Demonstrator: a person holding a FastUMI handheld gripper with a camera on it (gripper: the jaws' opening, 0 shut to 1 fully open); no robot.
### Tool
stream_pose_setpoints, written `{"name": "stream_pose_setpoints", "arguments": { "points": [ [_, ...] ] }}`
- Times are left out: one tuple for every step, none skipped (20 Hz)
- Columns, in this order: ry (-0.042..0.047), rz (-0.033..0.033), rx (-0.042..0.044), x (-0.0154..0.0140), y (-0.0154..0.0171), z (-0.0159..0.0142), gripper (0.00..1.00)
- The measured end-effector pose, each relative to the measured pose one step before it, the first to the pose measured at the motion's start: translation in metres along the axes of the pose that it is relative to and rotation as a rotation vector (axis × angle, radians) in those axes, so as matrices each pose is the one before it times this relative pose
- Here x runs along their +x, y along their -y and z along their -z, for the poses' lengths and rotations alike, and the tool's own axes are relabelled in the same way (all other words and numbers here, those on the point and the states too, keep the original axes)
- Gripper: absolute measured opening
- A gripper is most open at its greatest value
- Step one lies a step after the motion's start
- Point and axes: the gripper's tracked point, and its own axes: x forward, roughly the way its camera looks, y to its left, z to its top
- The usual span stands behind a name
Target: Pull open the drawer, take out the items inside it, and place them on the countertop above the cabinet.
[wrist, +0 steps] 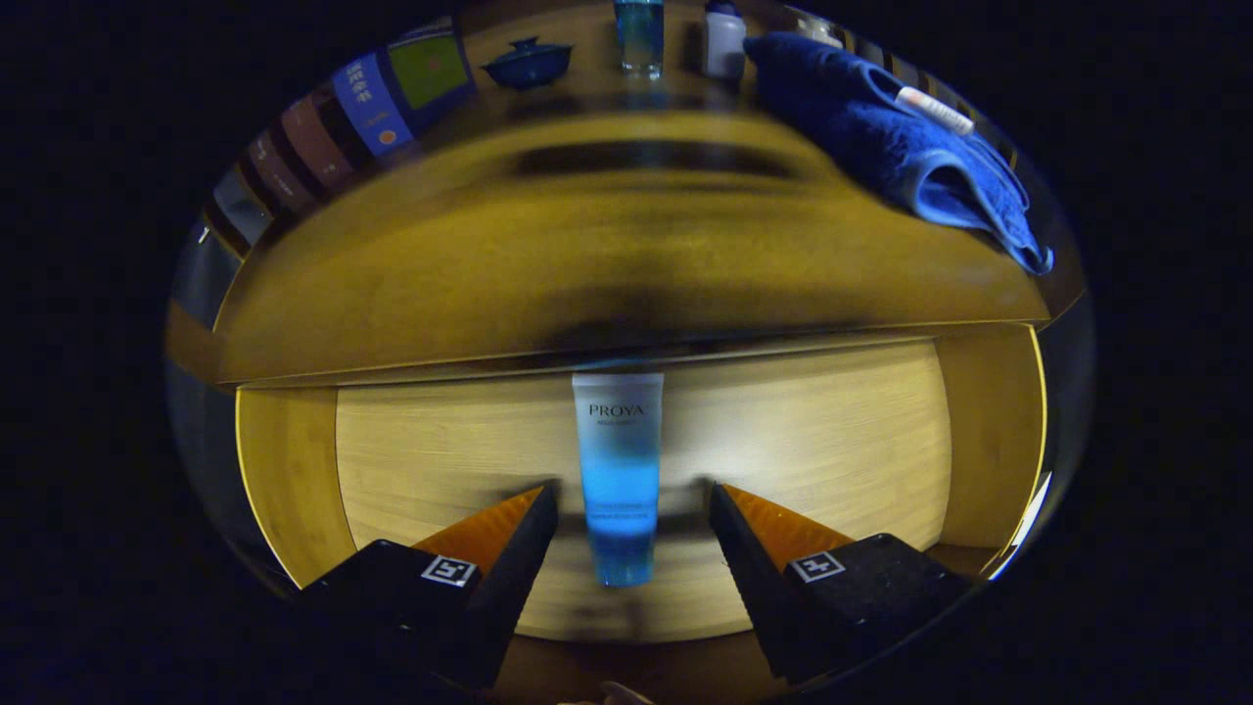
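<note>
The drawer [294, 470] stands pulled open below the wooden countertop [548, 245]. On its pale floor lies a white-to-blue tube [619, 470], lengthwise, cap end toward me. My gripper [634, 504] hangs open above the drawer, a finger on each side of the tube's lower half with gaps to both fingers. The tube's far end reaches under the countertop's front edge.
On the countertop a blue towel [901, 147] lies at the right with a small white tube [935, 110] on it. Further back stand a blue glass [638, 34], a white jar [724, 41], a dark lidded bowl [529, 61] and a row of books [343, 122].
</note>
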Motion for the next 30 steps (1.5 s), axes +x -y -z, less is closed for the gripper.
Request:
{"name": "stream_pose_setpoints", "arguments": {
  "points": [
    [-0.02984, 0.00594, 0.00399, -0.00216, 0.00064, 0.00391, 1.00],
    [-0.03459, 0.00921, 0.00184, -0.00145, 0.00122, 0.00360, 1.00],
    [0.00790, 0.01534, -0.00766, -0.00506, 0.00116, -0.00487, 1.00],
    [-0.00394, 0.00577, -0.00337, 0.01027, 0.00050, 0.00201, 0.98],
    [0.00761, -0.00058, -0.00369, -0.00453, -0.00210, 0.00072, 0.88],
    [0.00686, -0.00110, -0.00580, 0.00110, -0.00091, -0.00020, 0.78],
    [0.01007, 0.00997, -0.00379, 0.00252, 0.00139, -0.00023, 0.68],
    [-0.00375, -0.00158, 0.00099, 0.00598, -0.00196, 0.00426, 0.58],
    [0.00097, -0.00269, 0.00288, -0.00846, -0.00126, -0.00205, 0.48],
    [0.00481, -0.00341, 0.01103, -0.00052, 0.00424, -0.00323, 0.45],
    [0.00092, -0.00998, 0.00717, 0.01005, 0.00050, 0.00492, 0.42],
    [-0.00044, -0.00914, 0.00219, -0.01205, 0.00250, -0.00551, 0.38],
    [0.00080, -0.01808, 0.00799, 0.00004, -0.00214, 0.00003, 0.38],
    [0.01207, -0.00670, 0.00525, -0.00562, -0.00044, -0.00231, 0.38],
    [0.02201, -0.00316, 0.00180, -0.00854, 0.00039, -0.00373, 0.38],
    [0.02035, -0.00632, 0.00100, -0.01098, 0.00006, -0.00075, 0.39],
    [0.01493, -0.01094, -0.00200, -0.01124, -0.00198, -0.00158, 0.39],
    [0.00826, -0.01829, 0.00271, -0.01119, -0.00242, -0.00259, 0.39],
    [0.00275, -0.01662, 0.00994, -0.00838, 0.00058, 0.00347, 0.39],
    [0.00682, -0.01018, 0.00695, -0.00541, 0.00264, 0.00376, 0.39],
    [0.00871, -0.00588, 0.00132, -0.00516, 0.00300, 0.00100, 0.39],
    [0.01359, -0.00581, -0.00118, -0.00333, 0.00211, 0.00185, 0.39],
    [0.01954, -0.00146, -0.00205, -0.00798, -0.00045, -0.00180, 0.38],
    [0.02419, -0.00245, -0.00200, -0.00770, -0.00056, -0.00127, 0.38],
    [0.02880, -0.00693, -0.00146, -0.01065, -0.00128, -0.00388, 0.38],
    [0.03348, -0.00630, -0.00235, -0.01375, -0.00085, -0.00768, 0.38],
    [0.03713, -0.00716, -0.00124, -0.01227, -0.00168, -0.01266, 0.38],
    [0.03899, -0.01166, -0.00249, -0.00759, -0.00346, -0.01523, 0.39],
    [0.03183, -0.00629, -0.00773, -0.00473, -0.00337, -0.01425, 0.38],
    [0.02679, -0.00101, -0.00842, -0.00263, -0.00097, -0.01426, 0.38]
  ]
}}
